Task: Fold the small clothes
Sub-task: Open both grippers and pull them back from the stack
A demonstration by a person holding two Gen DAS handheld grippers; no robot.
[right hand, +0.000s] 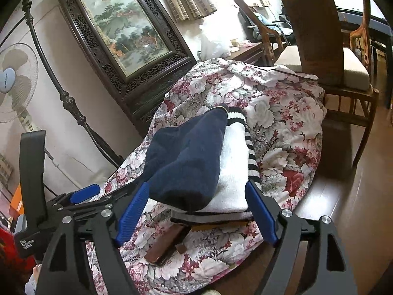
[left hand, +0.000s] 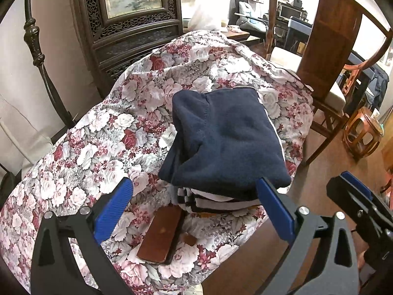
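- Our left gripper [left hand: 194, 209] is spread wide and holds nothing; its blue pads sit just short of the near edge of the clothes stack.
- Our right gripper [right hand: 196, 213] is likewise spread and empty, its pads either side of the stack's near edge without pinching it.
- The navy garment [left hand: 226, 137] lies folded on top of the stack, in the middle of the floral cloth [left hand: 98, 135].
- Under it, the white garment with black stripes [right hand: 235, 172] is also folded; we judge the folding largely done, with perhaps squaring up left.
- We see no unfolded clothes in either view.
- A brown phone-like slab [left hand: 159, 236] lies on the cloth just in front of the stack, partly under it; it could catch a low approach.
- A wooden chair [left hand: 326, 56] stands beside the far right edge, a carved framed painting [right hand: 125, 24] behind.
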